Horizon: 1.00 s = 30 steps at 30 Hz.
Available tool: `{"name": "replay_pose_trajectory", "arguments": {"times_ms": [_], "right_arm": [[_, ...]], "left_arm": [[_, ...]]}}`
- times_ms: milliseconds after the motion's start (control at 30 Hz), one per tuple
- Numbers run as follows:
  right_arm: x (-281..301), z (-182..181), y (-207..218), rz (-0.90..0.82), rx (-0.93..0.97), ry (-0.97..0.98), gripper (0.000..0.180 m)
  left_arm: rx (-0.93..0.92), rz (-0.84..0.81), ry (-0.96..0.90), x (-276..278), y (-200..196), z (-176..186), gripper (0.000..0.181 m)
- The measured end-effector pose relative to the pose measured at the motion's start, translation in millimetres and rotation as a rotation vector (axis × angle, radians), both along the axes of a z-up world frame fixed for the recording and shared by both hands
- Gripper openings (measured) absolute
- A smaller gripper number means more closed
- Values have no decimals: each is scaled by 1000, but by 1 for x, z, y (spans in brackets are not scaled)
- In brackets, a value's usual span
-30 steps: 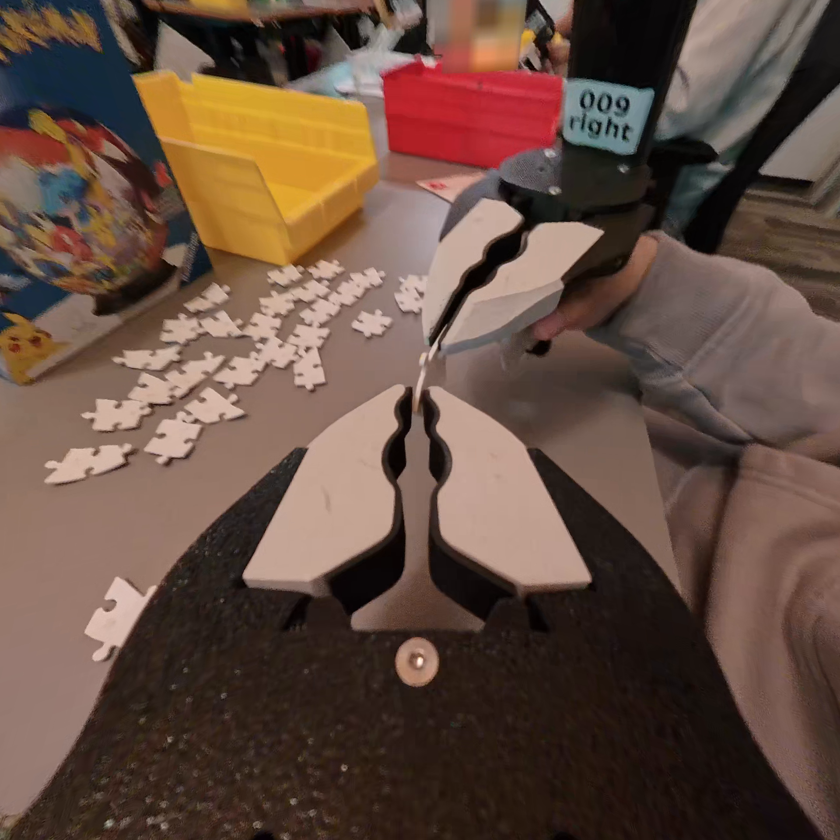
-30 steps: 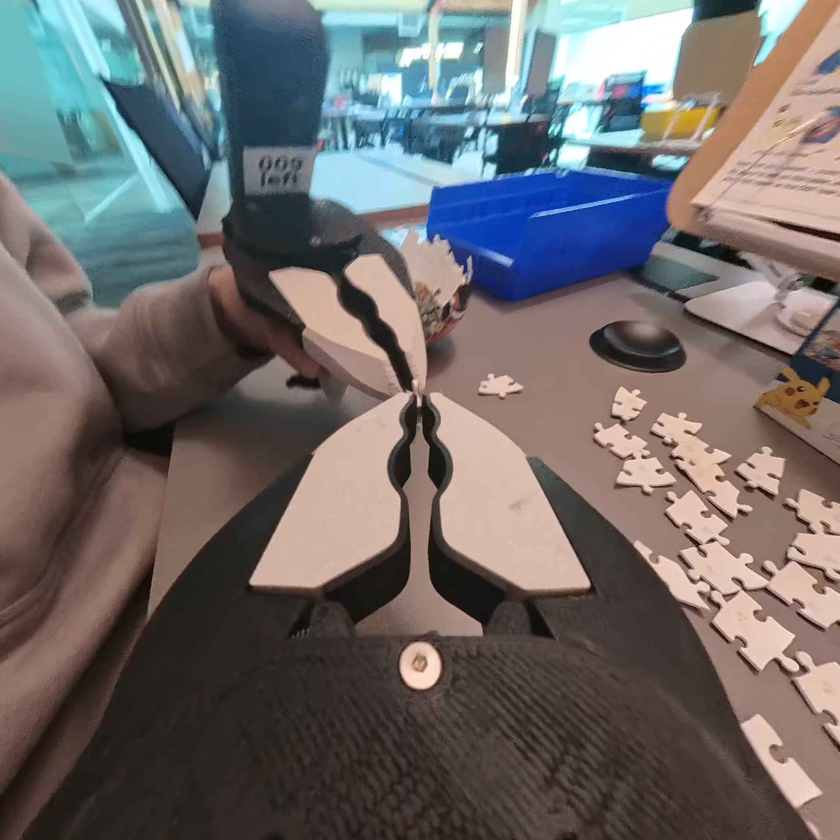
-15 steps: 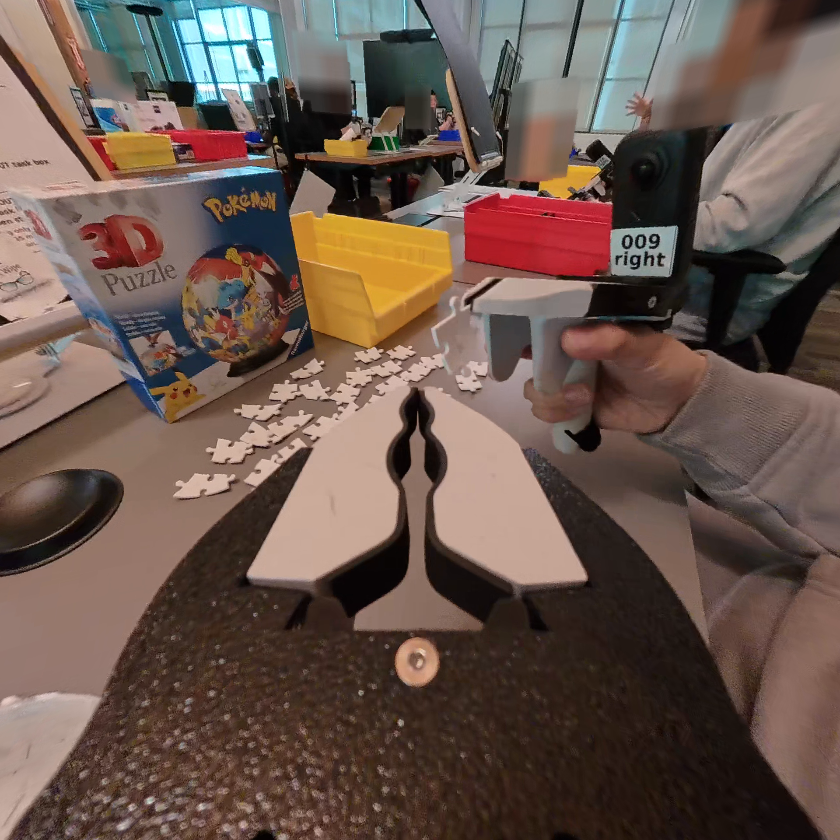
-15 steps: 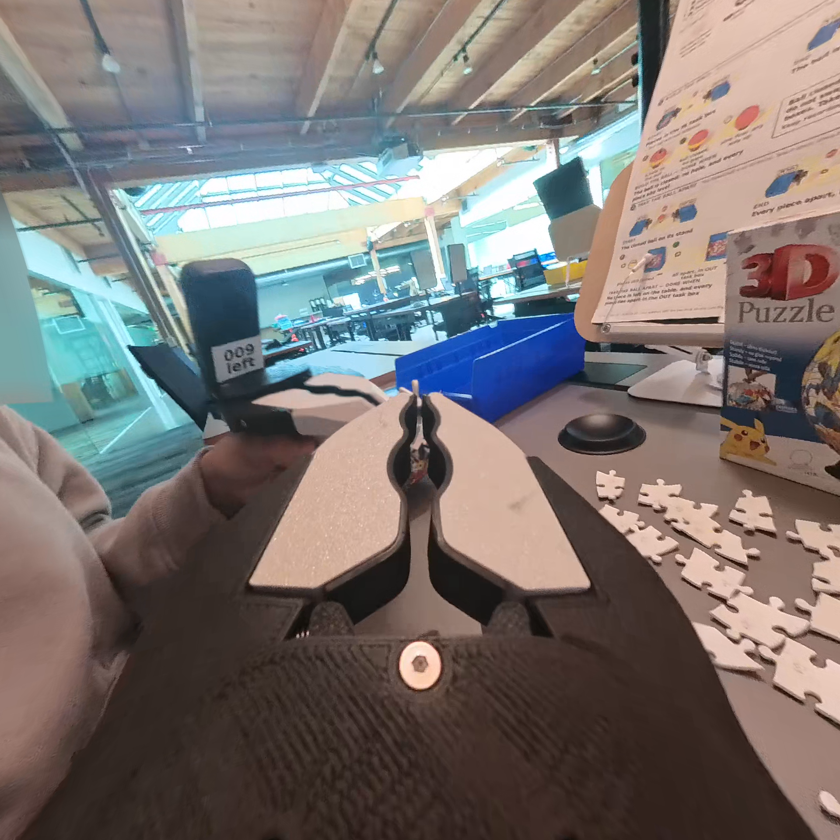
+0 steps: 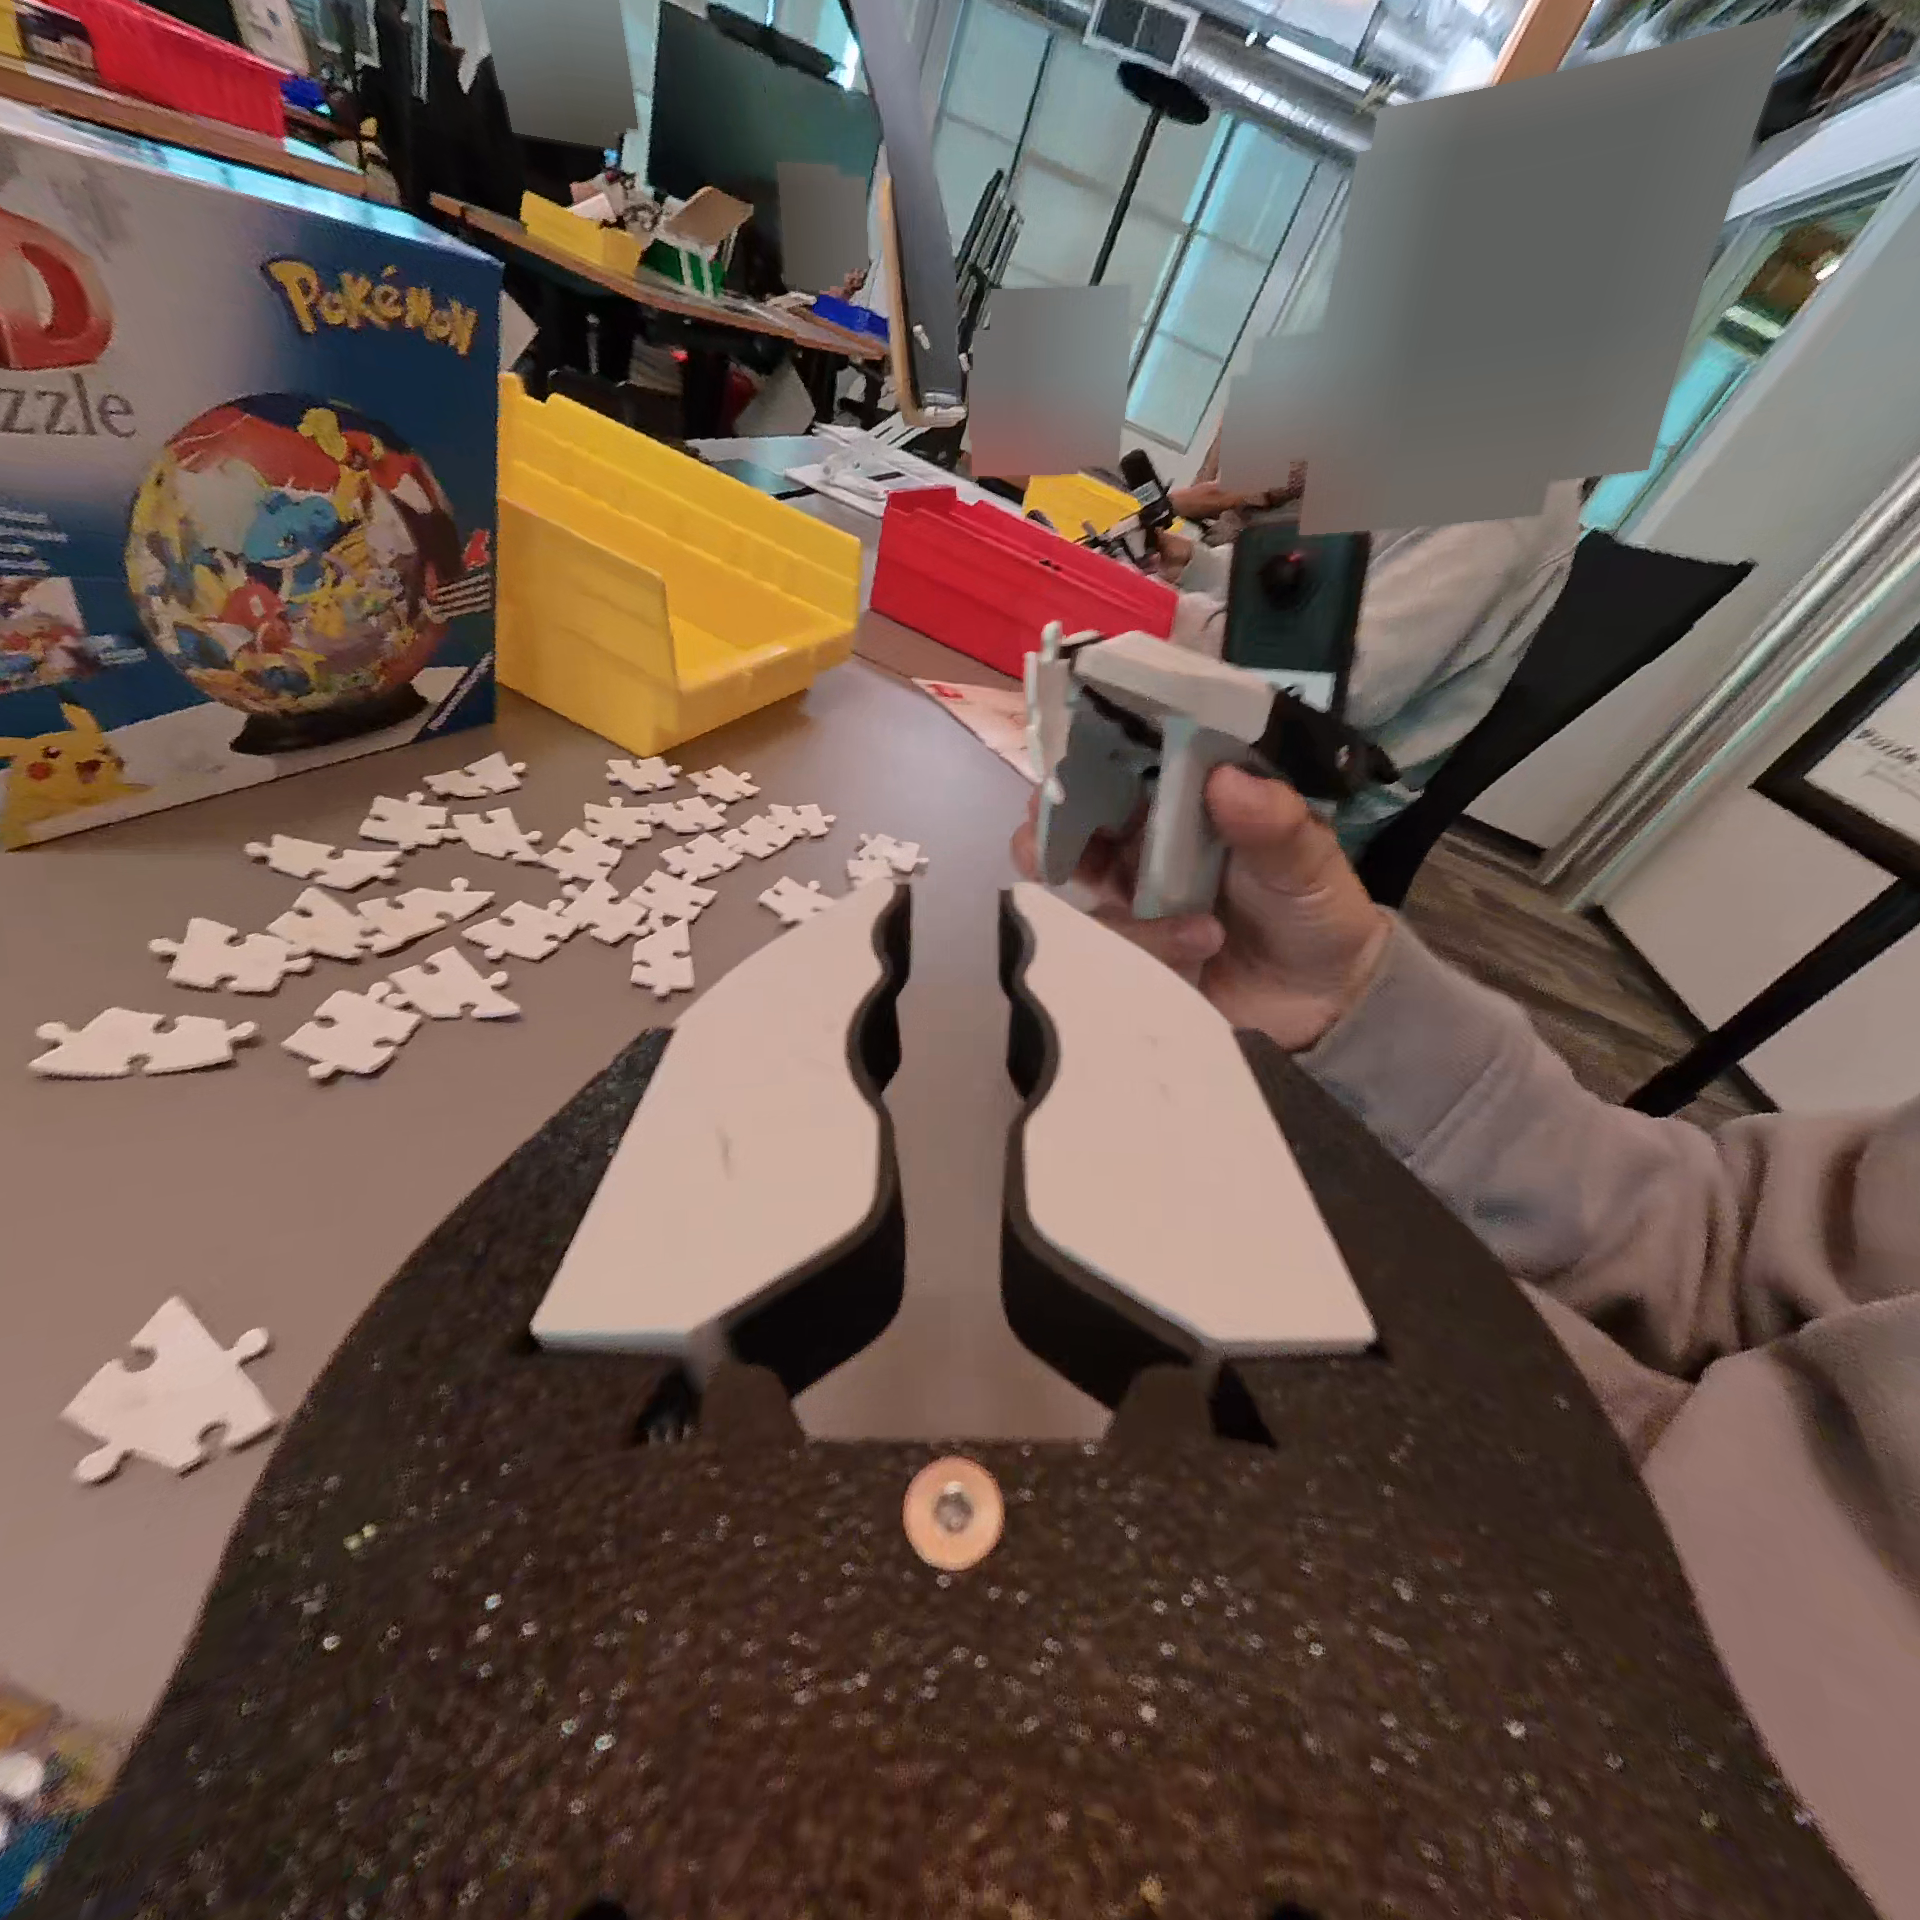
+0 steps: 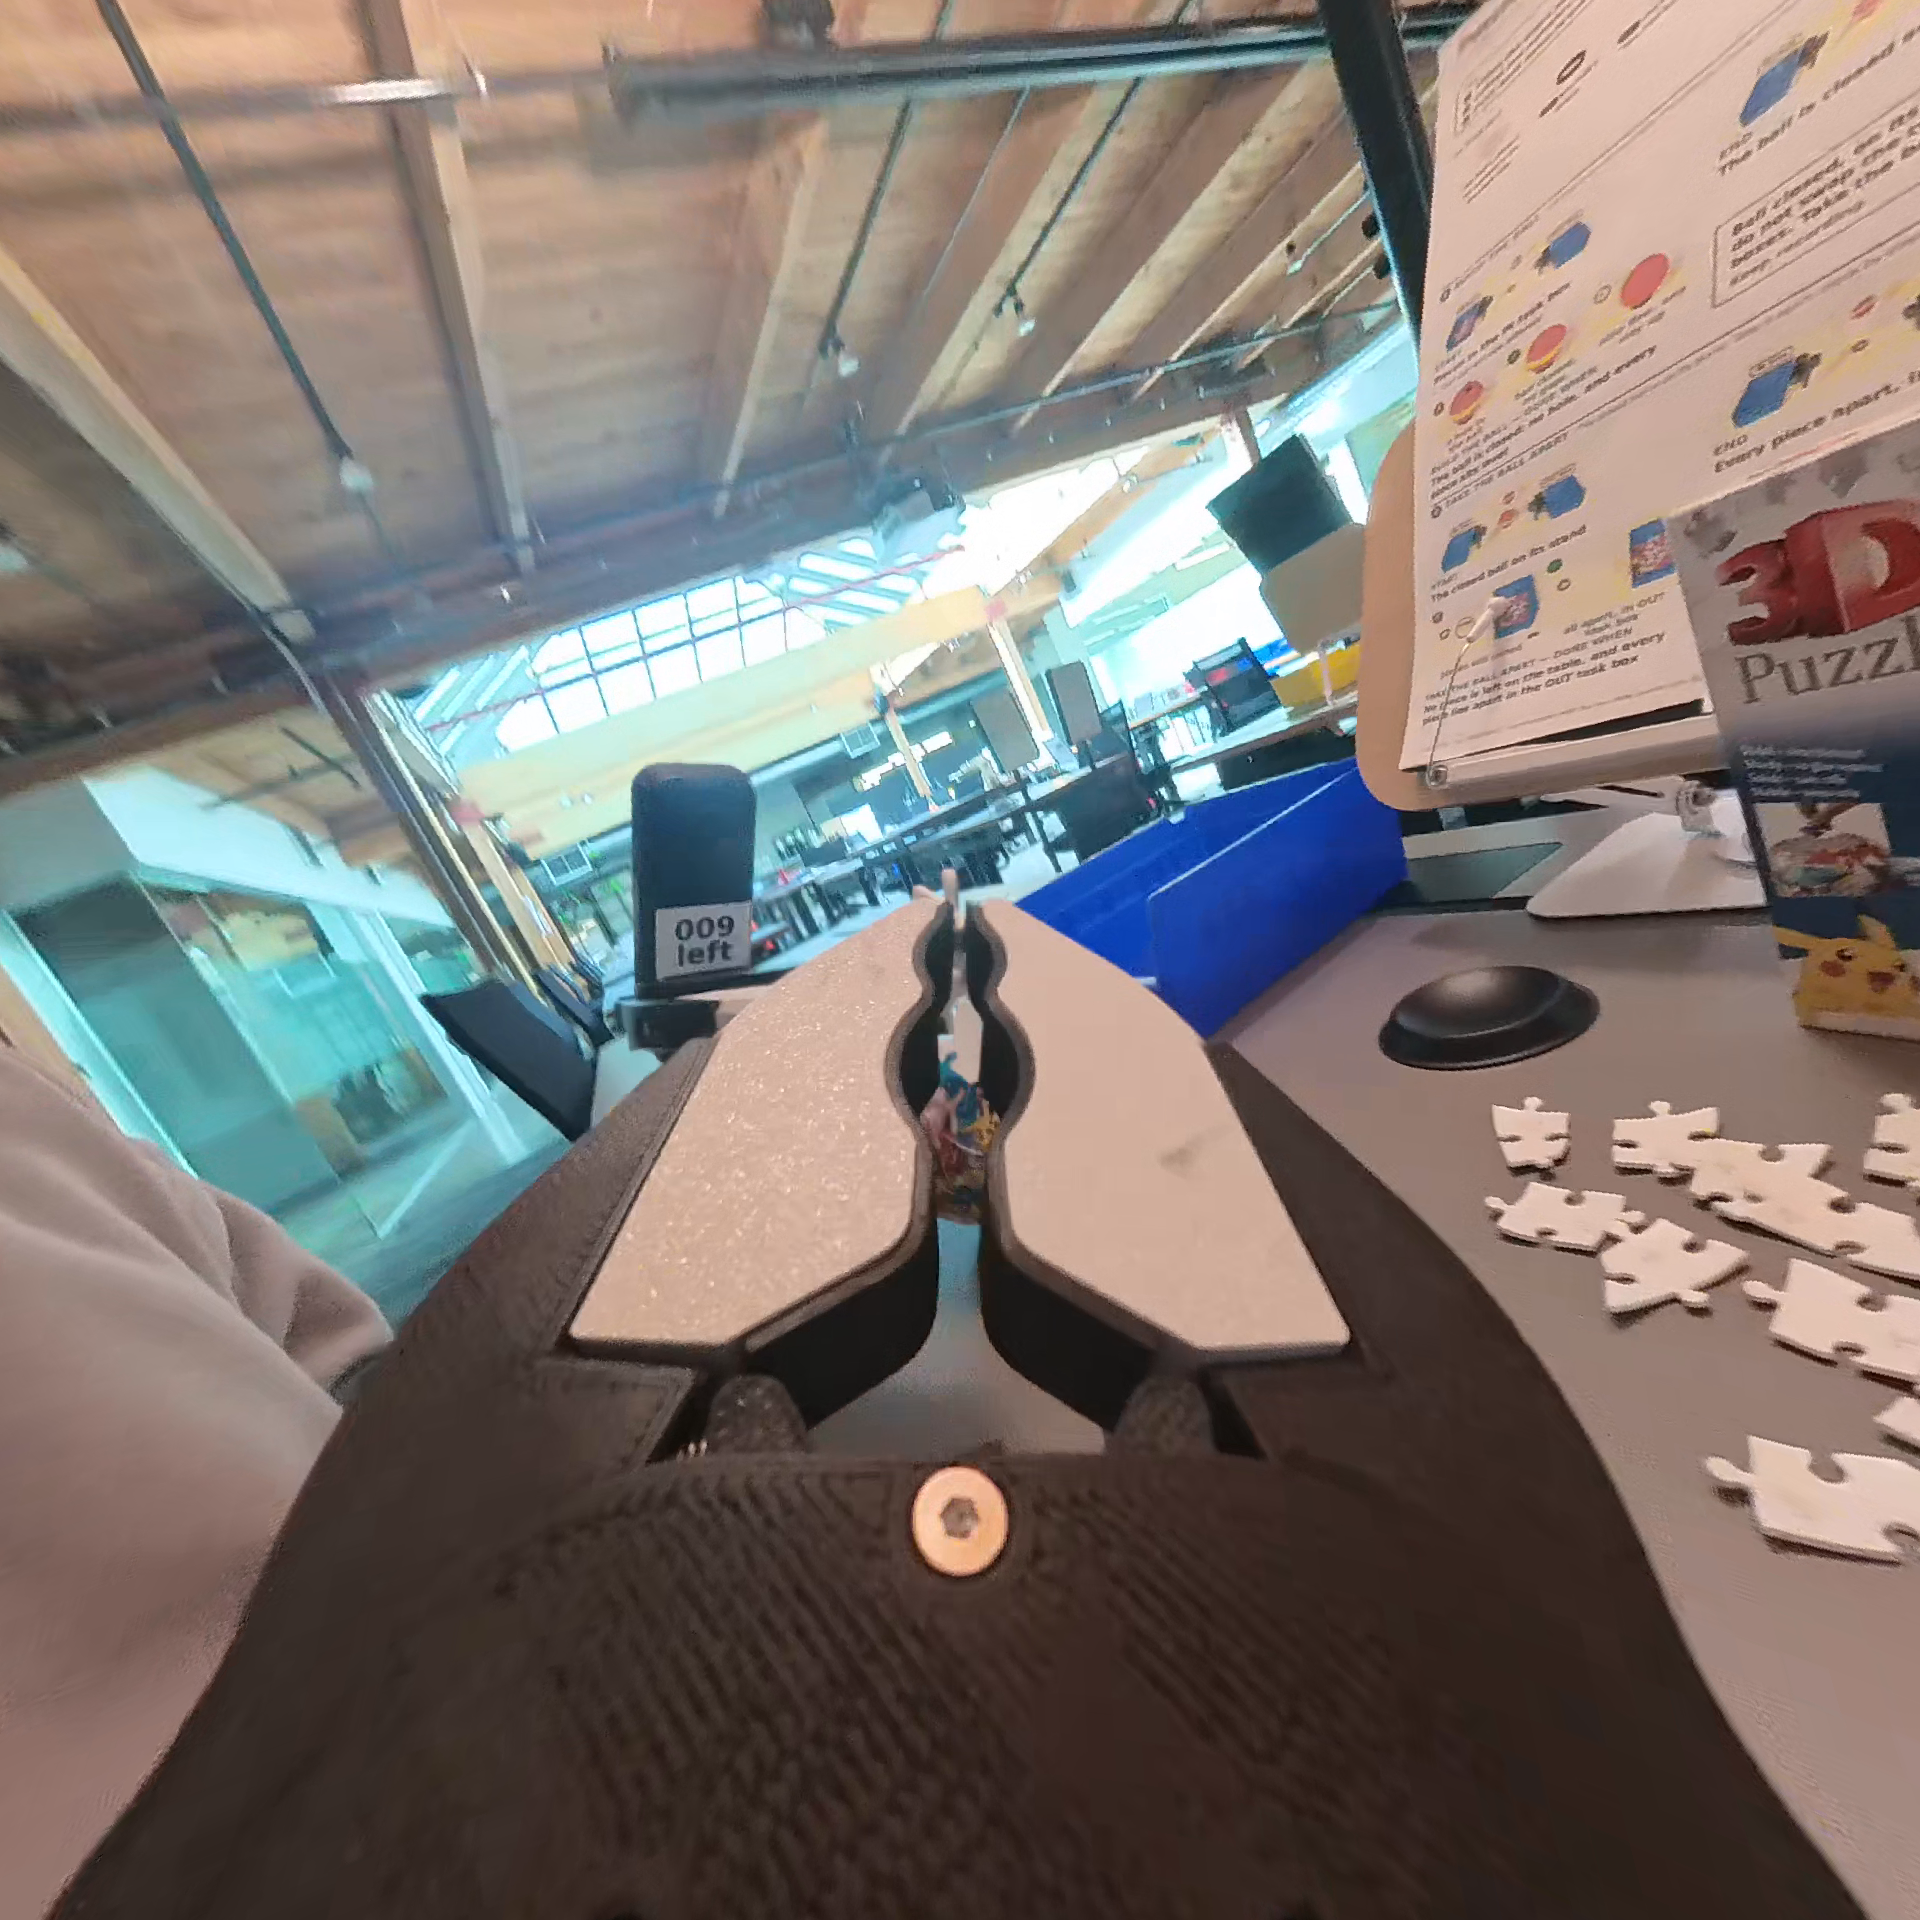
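My left gripper is open and empty, its jaws a small gap apart above the grey table. My right gripper is shut on a puzzle piece, which stands edge-on between the fingers with its printed side showing. In the left wrist view the right gripper is held up ahead and to the right, with the puzzle piece at its tip. Several loose white puzzle pieces lie face down on the table to the left, and also show in the right wrist view.
A puzzle box stands at the left, with a yellow bin and a red bin behind the pieces. A blue bin, a black round stand and an instruction sheet are at the right. A person's sleeve lies right. Across from one pair of fingers to the other is roughly 7 cm.
Both grippers pinched one piece a second ago. The left gripper has let go and opened its jaws. The right gripper has lifted the piece and tilted upward.
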State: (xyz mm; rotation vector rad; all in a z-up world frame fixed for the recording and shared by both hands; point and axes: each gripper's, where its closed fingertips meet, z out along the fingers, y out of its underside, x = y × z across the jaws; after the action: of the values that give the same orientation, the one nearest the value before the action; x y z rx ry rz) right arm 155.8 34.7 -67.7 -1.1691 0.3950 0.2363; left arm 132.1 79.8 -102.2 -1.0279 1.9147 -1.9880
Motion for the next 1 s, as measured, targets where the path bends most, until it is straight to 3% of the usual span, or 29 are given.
{"name": "replay_pose_trajectory", "arguments": {"times_ms": [167, 400, 600, 767, 1000], "right_arm": [[-8, -2, 9, 55, 71, 43, 1], [-19, -4, 19, 76, 29, -34, 1], [-23, -20, 23, 98, -140, -145, 1], [-30, -32, 34, 109, -359, -304, 2], [-38, -21, 58, 187, -285, -275, 2]], "left_arm": [[-92, -45, -2, -4, -16, 9, 24], [-115, -48, -44, -4, -26, 12, 2], [-11, -57, 14, -4, -18, 3, 1], [197, -30, -33, -11, -6, -2, 2], [281, 52, -140, -16, 18, 13, 2]]}}
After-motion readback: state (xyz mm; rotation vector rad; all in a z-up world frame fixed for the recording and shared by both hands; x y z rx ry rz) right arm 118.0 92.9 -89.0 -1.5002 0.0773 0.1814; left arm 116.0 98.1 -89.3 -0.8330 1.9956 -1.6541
